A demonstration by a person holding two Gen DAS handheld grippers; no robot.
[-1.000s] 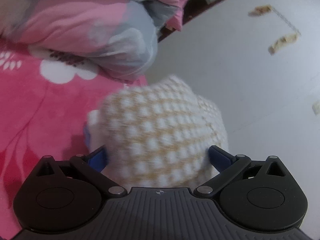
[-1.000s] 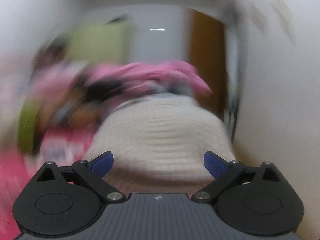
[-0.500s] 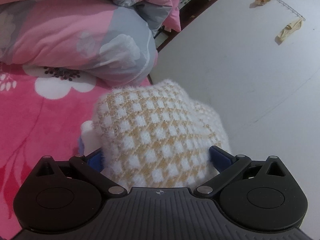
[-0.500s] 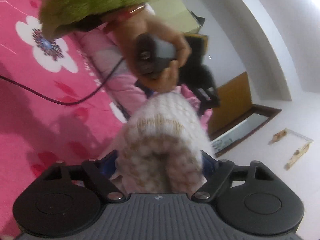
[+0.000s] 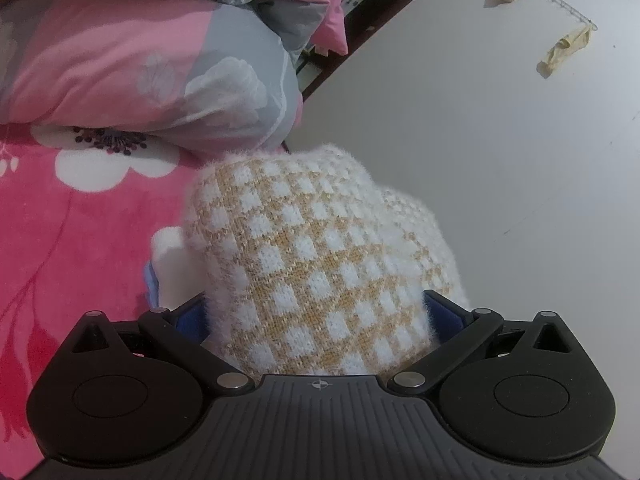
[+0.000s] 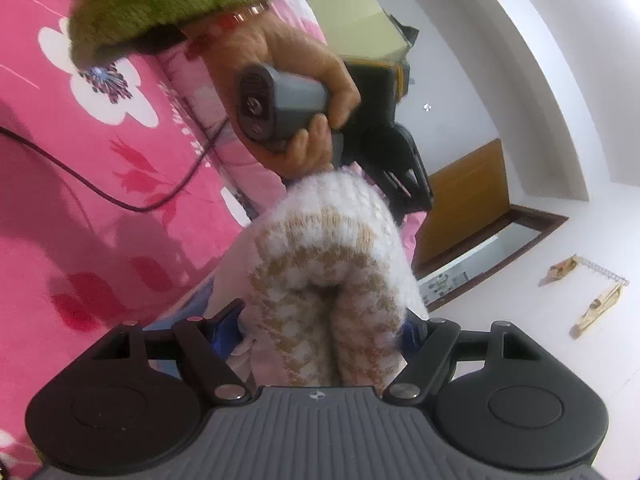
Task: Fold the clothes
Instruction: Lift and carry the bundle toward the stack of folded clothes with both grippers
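- Between the blue pads of the left gripper (image 5: 316, 312) sits a bunched fold of the fuzzy white-and-tan checked sweater (image 5: 320, 264); the jaws are pinching it, and the knit bulges up past the fingertips.
- Over the last second the left view goes from smeared to sharp, and the sweater sits in nearly the same place against the pink floral bedspread (image 5: 80, 220) and the rolled pink-and-grey quilt (image 5: 140, 68) at the far left, so that hand has settled.
- The right gripper (image 6: 320, 332) also pinches the sweater (image 6: 328, 280), with a doubled edge rolled between its pads.
- Its view swings hard within 1 second, from a blurred look at the room to a steady look at the person's left hand (image 6: 288, 80) on the other tool, green sleeve (image 6: 172, 4) above.
- My reading: both tools now hold 1 garment, lifted clear of the bedspread, stretched between them; whether this is a spread-out or a fold being carried over, I cannot tell.
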